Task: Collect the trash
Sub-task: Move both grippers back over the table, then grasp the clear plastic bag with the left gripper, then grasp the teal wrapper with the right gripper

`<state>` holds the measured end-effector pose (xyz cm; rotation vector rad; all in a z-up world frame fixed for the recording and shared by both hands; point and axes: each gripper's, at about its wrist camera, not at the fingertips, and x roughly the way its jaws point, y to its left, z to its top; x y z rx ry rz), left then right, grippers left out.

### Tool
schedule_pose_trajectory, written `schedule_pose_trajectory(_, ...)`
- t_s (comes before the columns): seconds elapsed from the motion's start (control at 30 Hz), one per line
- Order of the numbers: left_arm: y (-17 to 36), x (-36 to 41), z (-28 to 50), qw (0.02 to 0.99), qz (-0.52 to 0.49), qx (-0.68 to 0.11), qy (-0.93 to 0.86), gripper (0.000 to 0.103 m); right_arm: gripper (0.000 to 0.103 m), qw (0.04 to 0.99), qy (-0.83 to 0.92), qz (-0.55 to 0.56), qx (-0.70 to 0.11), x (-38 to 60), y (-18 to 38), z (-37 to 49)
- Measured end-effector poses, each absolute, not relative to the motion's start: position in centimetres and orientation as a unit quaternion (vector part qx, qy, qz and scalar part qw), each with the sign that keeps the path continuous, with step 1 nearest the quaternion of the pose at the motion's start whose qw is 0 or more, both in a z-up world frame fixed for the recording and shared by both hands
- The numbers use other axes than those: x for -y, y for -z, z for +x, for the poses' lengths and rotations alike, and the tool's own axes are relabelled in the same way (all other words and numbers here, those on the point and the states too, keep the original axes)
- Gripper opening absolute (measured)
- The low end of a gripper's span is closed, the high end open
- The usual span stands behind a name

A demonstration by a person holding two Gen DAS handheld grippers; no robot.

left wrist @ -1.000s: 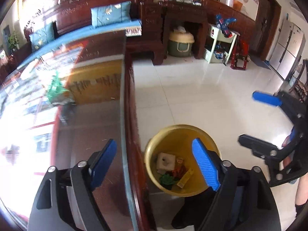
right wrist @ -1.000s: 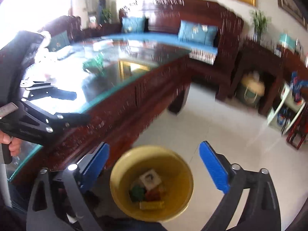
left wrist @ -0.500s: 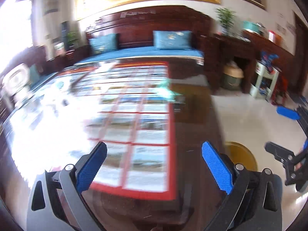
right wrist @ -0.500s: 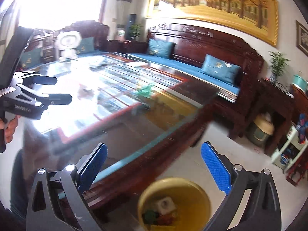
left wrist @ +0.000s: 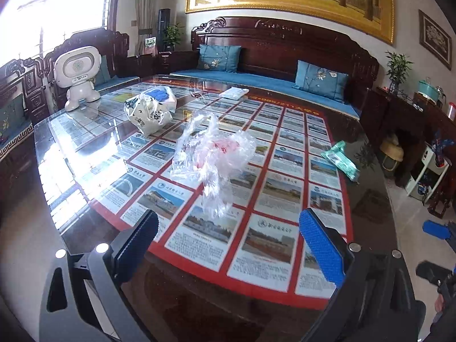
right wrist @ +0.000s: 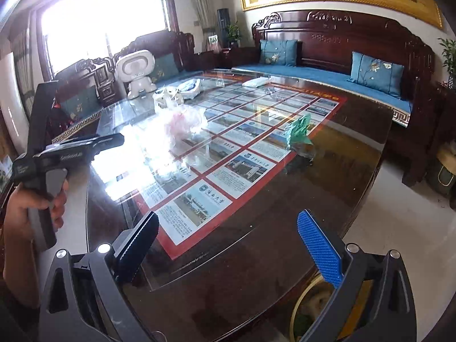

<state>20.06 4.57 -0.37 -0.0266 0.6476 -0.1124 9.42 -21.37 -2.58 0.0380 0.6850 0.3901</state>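
Observation:
A crumpled clear plastic bag (left wrist: 212, 154) with pink inside lies in the middle of the glass-topped table (left wrist: 94, 154), just beyond my left gripper (left wrist: 232, 240), which is open and holds nothing. A green wrapper pack (left wrist: 340, 159) lies near the table's right edge. A white printed bag (left wrist: 149, 111) sits farther back. My right gripper (right wrist: 230, 245) hangs open over the near table corner, the clear plastic bag (right wrist: 185, 119) and green wrapper pack (right wrist: 297, 129) far ahead of it. The yellow bin (right wrist: 302, 307) shows below the table edge at lower right.
A white toy robot (left wrist: 78, 72) stands at the table's far left corner. A flat white packet (left wrist: 235, 92) lies at the far edge. Dark wooden sofas with blue cushions (left wrist: 320, 78) surround the table. A person's hand (right wrist: 31, 216) holds the left gripper's handle.
Both grippers swung away from the yellow bin and up over the table. The left one now faces the clear plastic bag; the bin has left its view.

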Motion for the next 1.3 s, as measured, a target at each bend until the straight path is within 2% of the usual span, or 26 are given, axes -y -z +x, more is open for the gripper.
schedule_pose_trajectory(0.27, 3.1, -4.6, 30.4, 0.936, 0.035, -0.349, 0.017, 0.099, 0.094, 0.918, -0.199, 0.0, -0.343, 21.3, 3.3, 11.1)
schedule_pose_trajectory(0.5, 5.0, -5.3, 35.0, 0.922, 0.036, -0.385, 0.036, 0.098, 0.094, 0.911, -0.201, -0.002, -0.359, 21.5, 4.3, 13.4)
schedule_pose_trajectory(0.53, 5.4, -5.3, 35.1, 0.918, 0.036, -0.392, 0.036, 0.092, 0.094, 0.909, -0.204, 0.0, -0.363, 21.4, 4.5, 13.7)
schedule_pose_trajectory(0.6, 6.7, -5.1, 35.5, 0.901, 0.029, -0.433, 0.026, 0.043, 0.094, 0.905, -0.211, 0.007, -0.37, 21.3, 4.9, 14.1)
schedule_pose_trajectory(0.67, 7.4, -5.3, 35.3, 0.9, 0.01, -0.434, 0.041, 0.038, 0.094, 0.902, -0.217, 0.012, -0.373, 21.1, 5.3, 14.2)
schedule_pose_trajectory(0.73, 7.3, -5.0, 34.7, 0.9, 0.018, -0.433, 0.049, 0.027, 0.094, 0.903, -0.215, 0.01, -0.372, 21.0, 5.3, 14.3)
schedule_pose_trajectory(1.07, 4.7, -4.4, 30.0, 0.91, -0.016, -0.402, 0.098, 0.025, 0.094, 0.912, -0.184, 0.026, -0.365, 22.2, 4.3, 16.1)
schedule_pose_trajectory(1.3, 3.8, -3.3, 28.1, 0.909, -0.035, -0.392, 0.136, 0.025, 0.094, 0.92, -0.096, 0.022, -0.38, 23.6, 4.4, 22.5)
